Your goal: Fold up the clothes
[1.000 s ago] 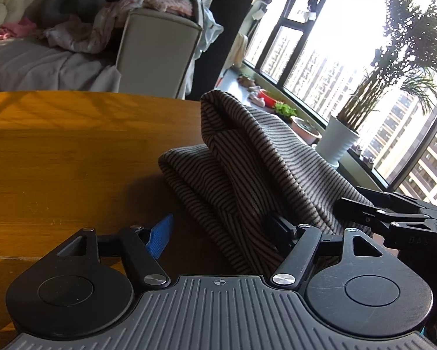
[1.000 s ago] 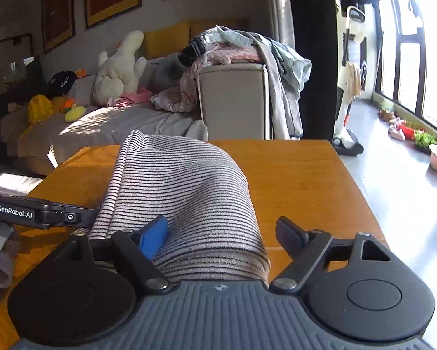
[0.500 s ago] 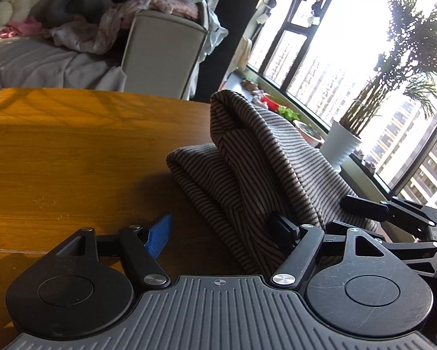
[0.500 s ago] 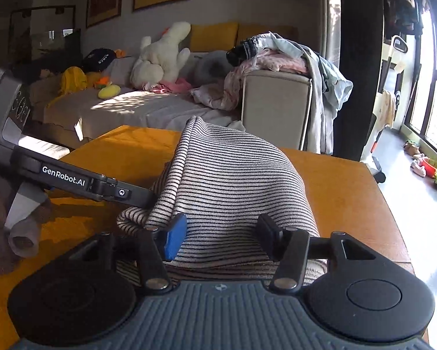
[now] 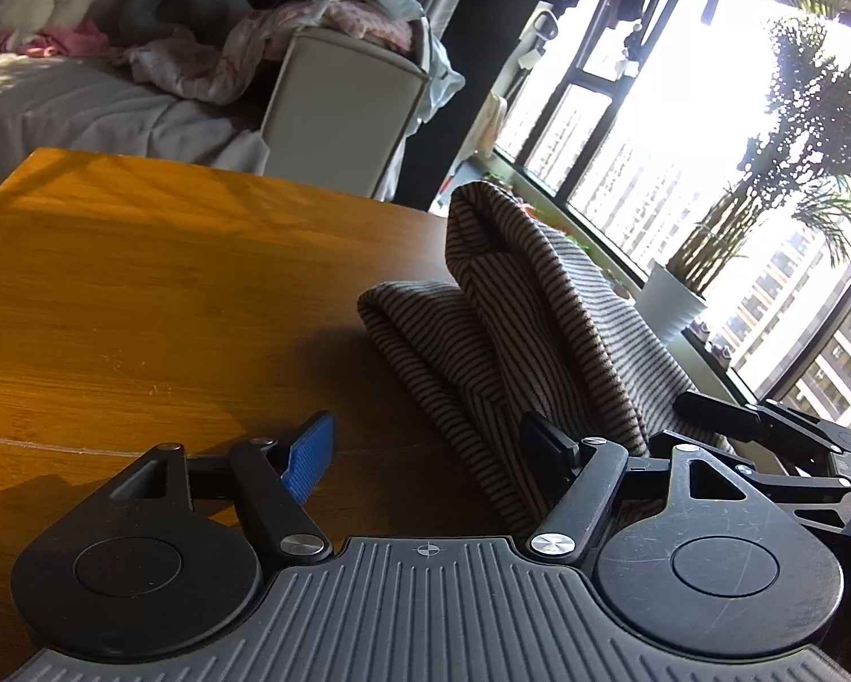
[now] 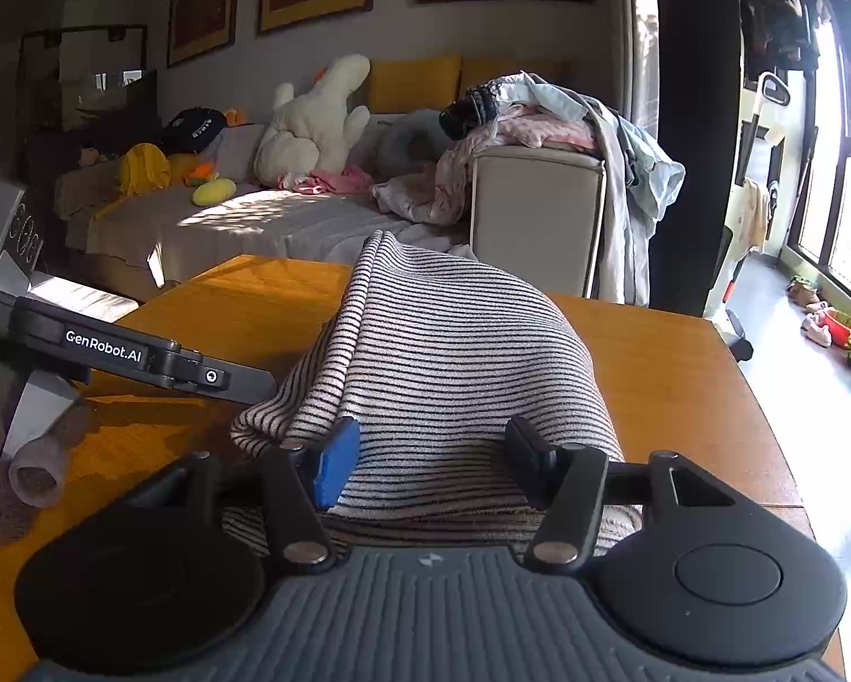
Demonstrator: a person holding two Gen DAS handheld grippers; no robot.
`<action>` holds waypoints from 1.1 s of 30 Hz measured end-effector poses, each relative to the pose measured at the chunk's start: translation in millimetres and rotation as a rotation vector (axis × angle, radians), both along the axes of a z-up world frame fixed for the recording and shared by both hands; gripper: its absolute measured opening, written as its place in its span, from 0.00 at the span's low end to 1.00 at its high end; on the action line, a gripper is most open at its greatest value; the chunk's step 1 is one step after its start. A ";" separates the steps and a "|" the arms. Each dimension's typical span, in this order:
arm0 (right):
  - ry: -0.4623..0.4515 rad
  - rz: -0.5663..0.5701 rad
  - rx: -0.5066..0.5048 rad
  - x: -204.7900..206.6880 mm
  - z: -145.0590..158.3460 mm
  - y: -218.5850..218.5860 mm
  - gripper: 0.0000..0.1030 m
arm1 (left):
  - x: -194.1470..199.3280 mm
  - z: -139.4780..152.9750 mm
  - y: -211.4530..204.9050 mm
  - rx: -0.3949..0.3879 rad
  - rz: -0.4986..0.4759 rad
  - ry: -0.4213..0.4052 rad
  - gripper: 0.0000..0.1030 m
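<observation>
A black-and-cream striped garment (image 5: 539, 312) lies folded on the wooden table (image 5: 141, 284), with its upper layer humped up to a peak. My left gripper (image 5: 428, 449) stands open and wide. Its black finger rests against the cloth, while its blue pad is clear of it over bare wood. In the right wrist view the striped garment (image 6: 453, 352) bulges between the fingers of my right gripper (image 6: 434, 460). Those jaws are opening, and cloth spreads past both fingers. The left gripper's finger (image 6: 209, 378) ends in the fold at the left.
A brown knitted piece (image 6: 27, 472) lies at the table's near left. The table's right edge (image 6: 766, 398) drops to the floor by the windows. Behind the table stand a sofa (image 6: 254, 221), a clothes-laden armrest (image 6: 539, 210) and a potted plant (image 5: 675, 307).
My right gripper has swung round and narrowed about the hump; its black finger, earlier clear of the cloth, now touches it. The left gripper has barely moved.
</observation>
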State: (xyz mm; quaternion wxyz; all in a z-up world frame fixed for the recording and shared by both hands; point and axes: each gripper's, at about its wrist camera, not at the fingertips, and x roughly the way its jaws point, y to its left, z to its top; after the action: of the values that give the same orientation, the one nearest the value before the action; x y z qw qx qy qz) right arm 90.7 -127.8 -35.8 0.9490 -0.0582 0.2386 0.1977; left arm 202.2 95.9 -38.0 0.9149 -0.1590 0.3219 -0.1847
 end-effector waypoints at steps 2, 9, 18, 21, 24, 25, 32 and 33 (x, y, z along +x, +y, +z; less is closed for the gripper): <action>0.006 0.004 -0.005 1.5 1.7 0.5 0.57 | -0.4 -0.8 0.5 0.003 -0.001 -0.002 0.74; -0.031 -0.004 -0.056 -7.0 15.1 6.2 0.74 | -1.3 -2.9 4.4 -0.012 -0.001 -0.005 0.74; -0.110 0.128 -0.169 -33.3 10.0 47.1 0.80 | -1.1 -1.3 -2.5 0.034 -0.002 -0.013 0.74; -0.123 0.106 -0.235 -29.5 2.5 52.6 0.80 | -2.0 -1.6 -3.1 0.036 -0.002 -0.013 0.74; -0.131 0.059 -0.251 -27.8 5.4 43.8 0.79 | -2.5 -1.5 -3.7 0.039 -0.003 -0.013 0.74; -0.138 0.044 -0.261 -27.6 7.0 41.1 0.78 | -2.7 -1.3 -4.3 0.043 -0.004 -0.013 0.75; -0.090 0.070 -0.189 -13.4 23.0 37.8 0.16 | -6.2 -2.4 -13.9 0.001 -0.086 0.013 0.53; -0.079 0.073 -0.114 -10.3 35.3 33.9 0.15 | -7.1 -2.8 -17.5 -0.010 -0.109 0.020 0.45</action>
State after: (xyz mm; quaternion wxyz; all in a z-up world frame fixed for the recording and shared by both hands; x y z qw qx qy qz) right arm 80.4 -93.9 -0.5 0.9450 -0.1287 0.2095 0.2156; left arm 195.1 78.4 -40.8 0.8994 -0.1479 0.3382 -0.2342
